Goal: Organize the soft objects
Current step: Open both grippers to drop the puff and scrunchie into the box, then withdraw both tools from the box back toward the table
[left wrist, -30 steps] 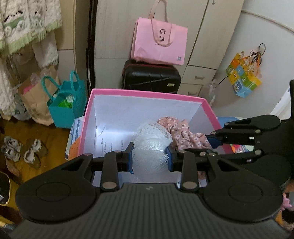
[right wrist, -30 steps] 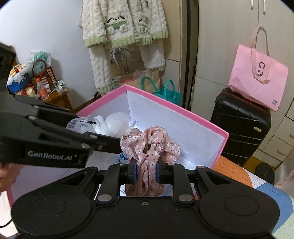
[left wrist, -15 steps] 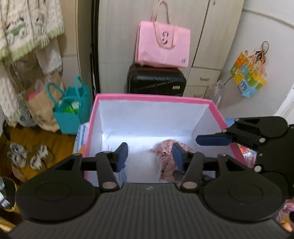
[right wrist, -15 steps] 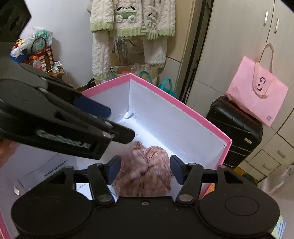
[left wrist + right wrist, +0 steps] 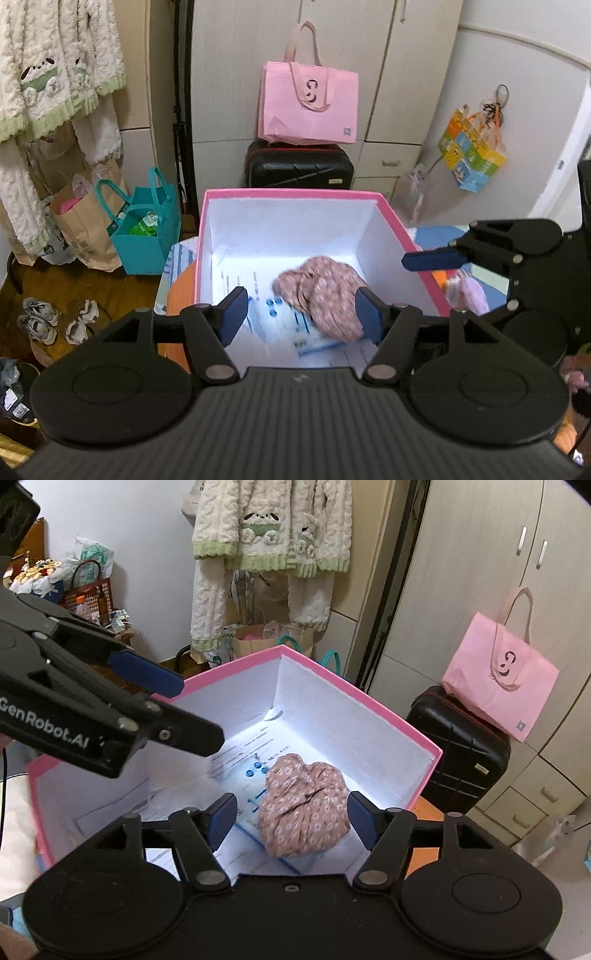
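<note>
Floral scrunchie (image 5: 304, 805) lying loose on papers inside pink box (image 5: 369, 701); both tools, left tool (image 5: 299, 314) and right tool (image 5: 291, 821), opening, nothing gripped. Mesh item possibly hidden (not visible). Risk: clipping box rim, tipping it.

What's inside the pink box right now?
In the pink box a pink floral fabric bundle lies on printed paper sheets. The near corners are hidden behind the grippers, so anything there cannot be seen.

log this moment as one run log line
left gripper: opening, empty | right gripper: opening, empty | floral cloth: lying in pink box | white mesh item: not visible
</note>
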{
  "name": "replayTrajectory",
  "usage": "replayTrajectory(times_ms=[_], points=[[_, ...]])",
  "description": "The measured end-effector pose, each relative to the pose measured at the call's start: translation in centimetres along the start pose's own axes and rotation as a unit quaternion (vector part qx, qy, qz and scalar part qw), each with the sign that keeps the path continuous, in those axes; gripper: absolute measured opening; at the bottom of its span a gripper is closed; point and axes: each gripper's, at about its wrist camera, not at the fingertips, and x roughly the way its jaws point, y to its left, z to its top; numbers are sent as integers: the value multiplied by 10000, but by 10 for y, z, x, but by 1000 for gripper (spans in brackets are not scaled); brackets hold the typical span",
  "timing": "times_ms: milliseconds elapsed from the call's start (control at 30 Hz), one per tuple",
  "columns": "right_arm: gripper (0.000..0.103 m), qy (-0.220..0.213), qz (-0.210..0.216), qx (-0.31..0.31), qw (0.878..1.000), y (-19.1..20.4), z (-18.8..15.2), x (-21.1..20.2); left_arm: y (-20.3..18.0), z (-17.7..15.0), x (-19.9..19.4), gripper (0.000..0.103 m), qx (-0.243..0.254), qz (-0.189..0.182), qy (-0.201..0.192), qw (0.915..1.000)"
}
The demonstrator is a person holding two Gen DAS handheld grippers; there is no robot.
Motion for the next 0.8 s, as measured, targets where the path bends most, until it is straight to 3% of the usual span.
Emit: replayTrajectory(times_ms=[533,800], points=[[73,-88,-72,-119,9999,28,-18,-77,-35,-27,-77,70,413,-444,136,9981],[74,-121,-333,-193,9992,34,-35,-107,-46,-44,-104,72,494,-573,225,9969]])
